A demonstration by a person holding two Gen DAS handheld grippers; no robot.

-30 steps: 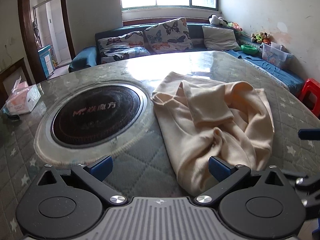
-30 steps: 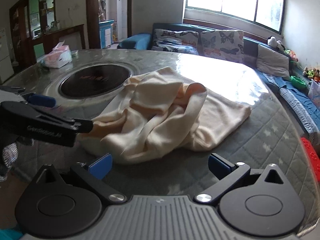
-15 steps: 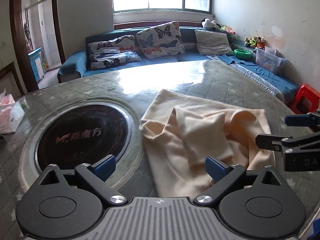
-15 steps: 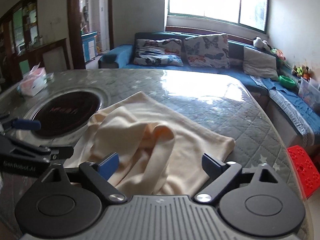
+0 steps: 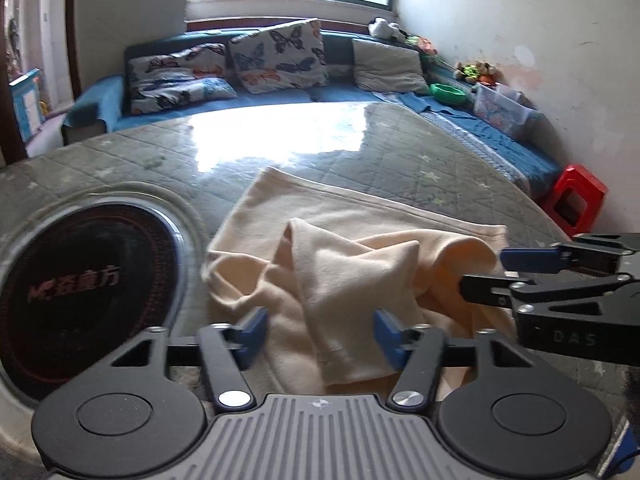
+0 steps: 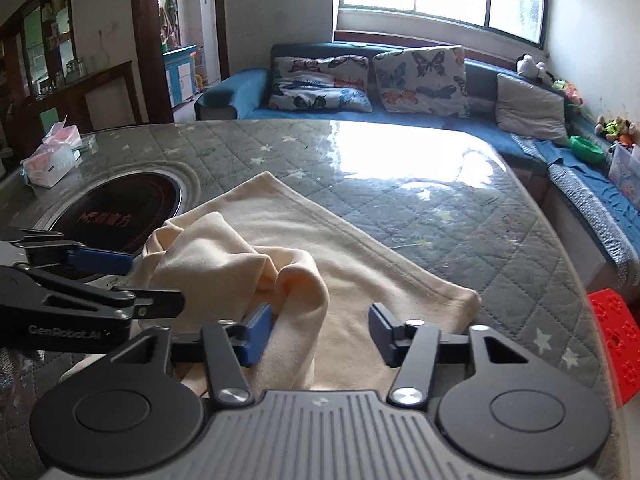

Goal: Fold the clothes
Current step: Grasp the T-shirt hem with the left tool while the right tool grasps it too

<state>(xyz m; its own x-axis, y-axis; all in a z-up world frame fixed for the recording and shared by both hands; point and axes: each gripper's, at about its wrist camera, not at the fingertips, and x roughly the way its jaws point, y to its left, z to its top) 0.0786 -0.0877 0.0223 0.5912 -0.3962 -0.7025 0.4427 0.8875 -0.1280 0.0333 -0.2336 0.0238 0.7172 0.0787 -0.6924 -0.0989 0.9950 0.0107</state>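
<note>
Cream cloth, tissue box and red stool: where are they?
cream cloth (image 6: 360, 272), right wrist view, flat middle part.
tissue box (image 6: 48, 162), right wrist view, its front side.
red stool (image 5: 578, 196), left wrist view, its top.

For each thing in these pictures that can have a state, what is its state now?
Cream garment: crumpled on the table, far hem flat, not folded yet.
Left tongs: open, fabric between the fingers, not clamped.
Right tongs: open, a raised fold between the fingers.
Round cooktop: dark, garment edge reaches its rim.
Tissue pack: lying on the table's far left.

Bare table (image 6: 460, 216) beyond cloth (image 6: 360, 264)
</note>
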